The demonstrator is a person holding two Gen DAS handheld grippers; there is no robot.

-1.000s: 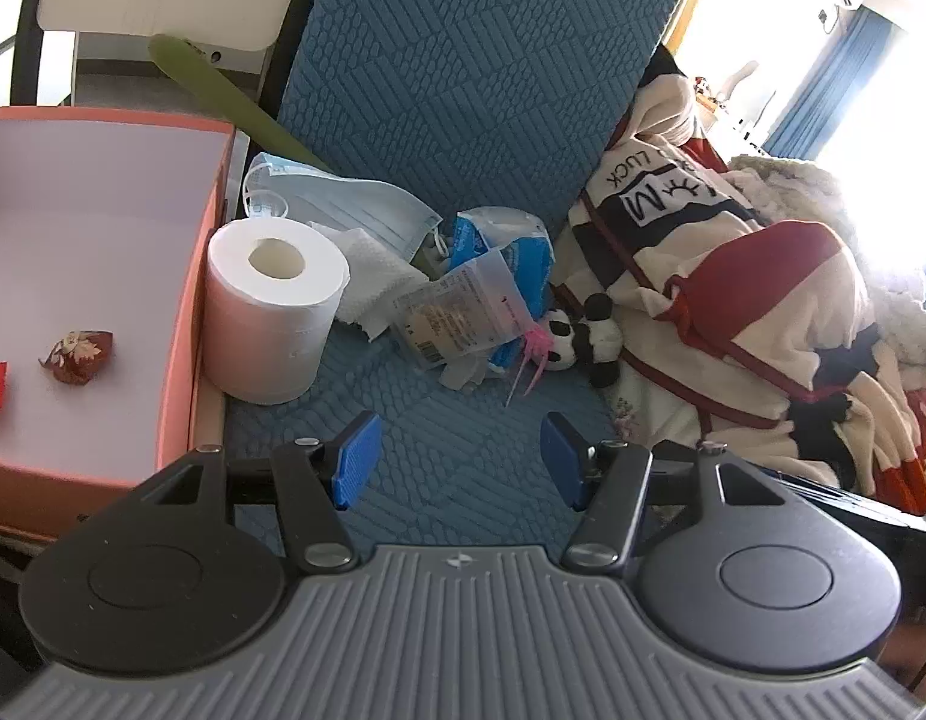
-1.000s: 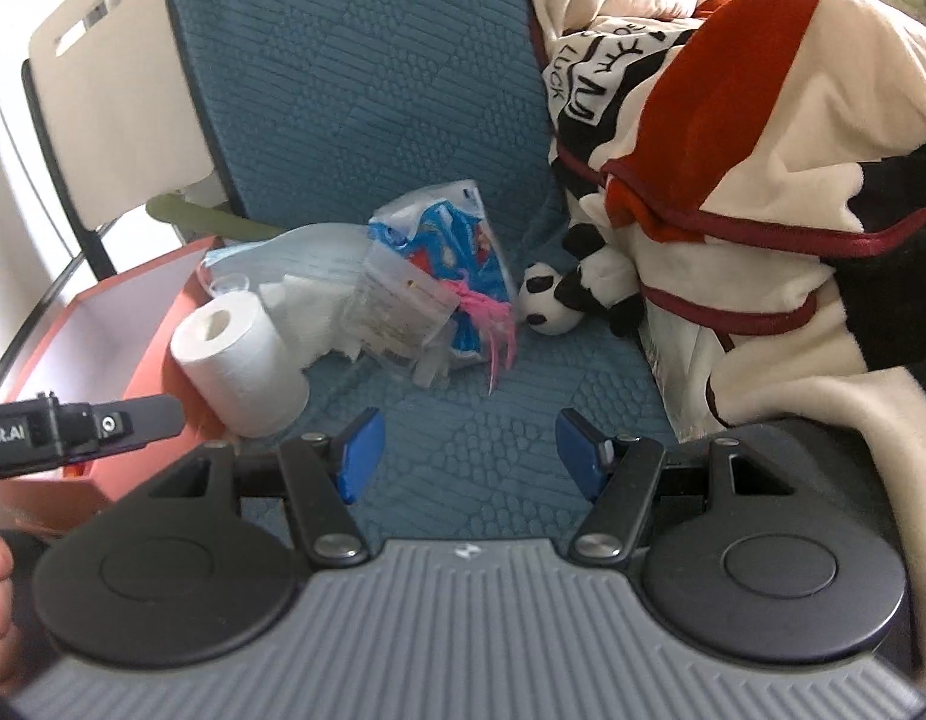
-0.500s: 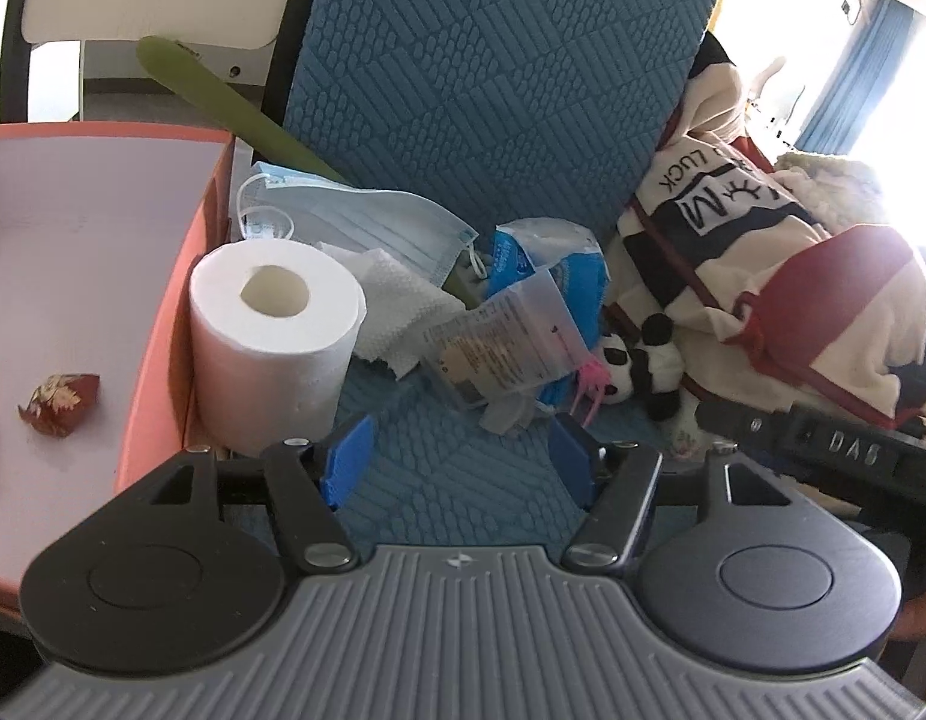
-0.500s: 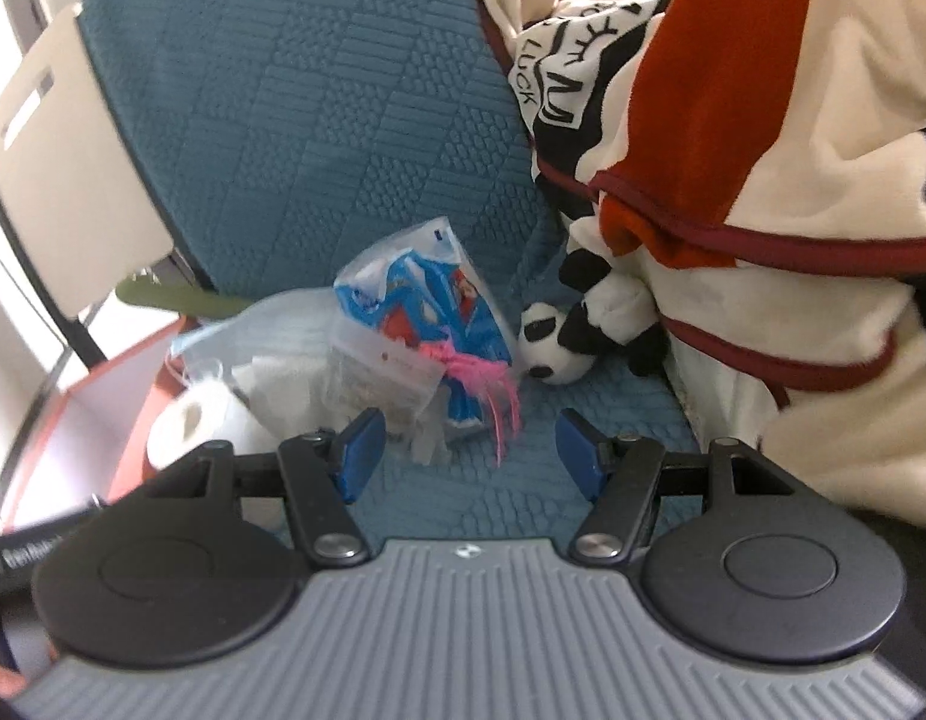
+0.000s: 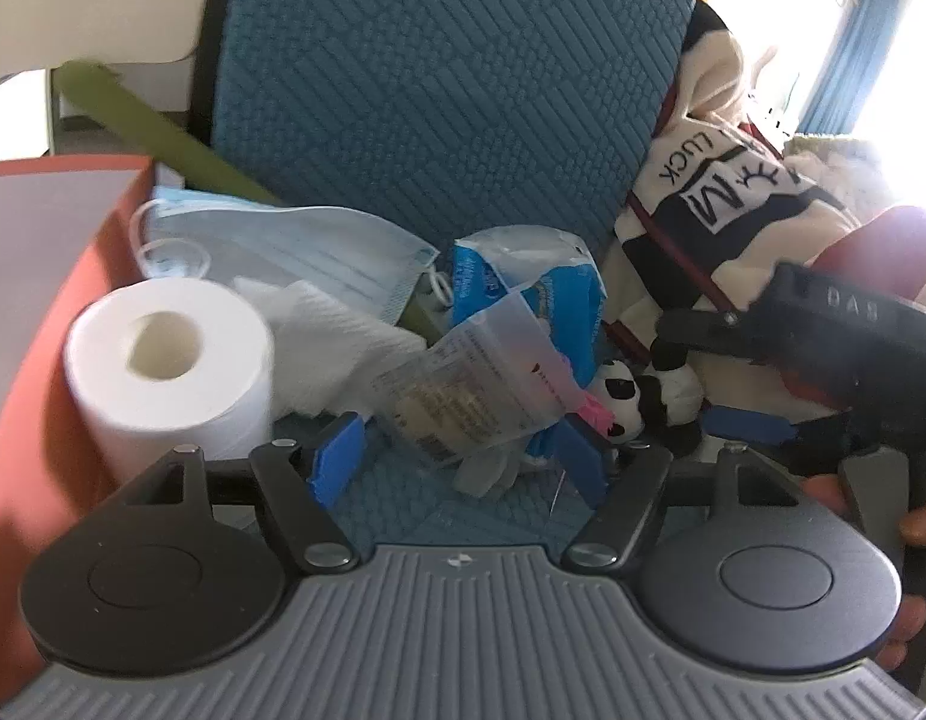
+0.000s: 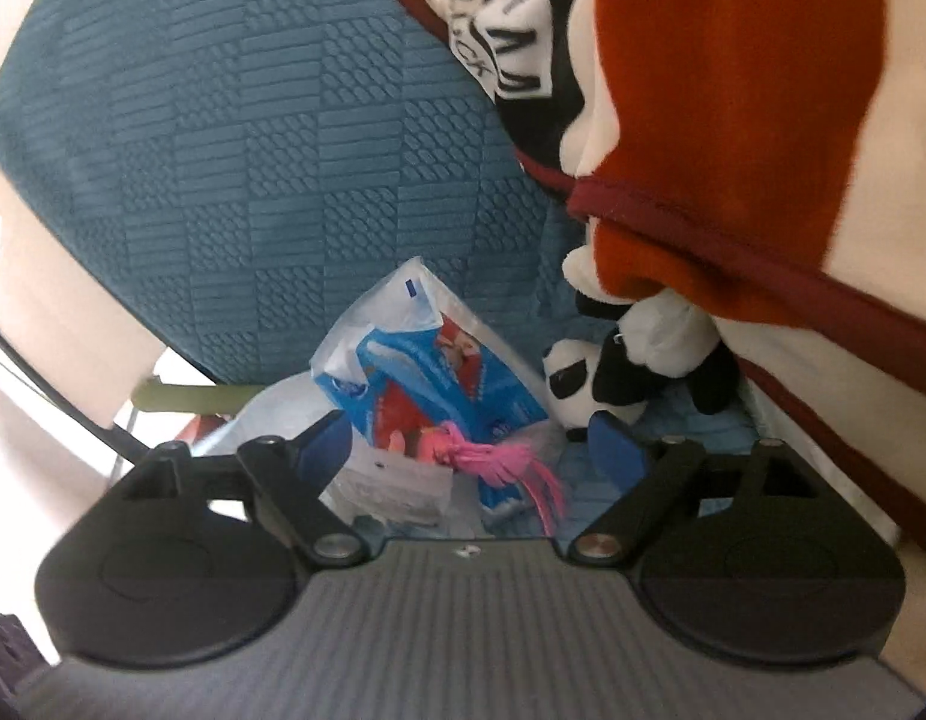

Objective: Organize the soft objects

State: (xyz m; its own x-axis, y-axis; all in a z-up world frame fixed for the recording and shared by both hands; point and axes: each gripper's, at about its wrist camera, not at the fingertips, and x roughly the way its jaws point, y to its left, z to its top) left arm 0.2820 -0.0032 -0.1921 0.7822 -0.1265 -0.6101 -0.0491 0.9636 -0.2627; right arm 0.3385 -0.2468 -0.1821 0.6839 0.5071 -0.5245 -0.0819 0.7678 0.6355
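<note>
On the blue quilted seat (image 5: 402, 504) lies a heap of soft odds and ends. From the left wrist view, the toilet roll (image 5: 168, 360) stands upright at about nine o'clock of the heap, right against the wall of the orange box (image 5: 72, 324). Behind it, toward eleven o'clock, a blue face mask (image 5: 318, 252) lies flat, with a crumpled white tissue (image 5: 330, 330) in front of it. At the centre a clear plastic pouch (image 5: 475, 384) leans on a blue and white packet (image 5: 553, 294). At three o'clock of the pouch sits a small panda toy (image 5: 637, 402), touching a pink tassel (image 5: 595, 417) and tucked against the striped red, white and black blanket (image 5: 721, 204).

The left gripper (image 5: 456, 462) has just been opening its jaws; they stand wide, with the lower edge of the pouch between the blue pads, though blur makes it hard to say whether either pad touches it.

The right gripper (image 6: 475, 450) has also just been opening and is wide, its pads either side of the packet's lower end and the tassel, gripping nothing. The panda sits just beyond its right pad, at one o'clock. The right gripper's black body shows in the left view at three o'clock, over the blanket.
</note>
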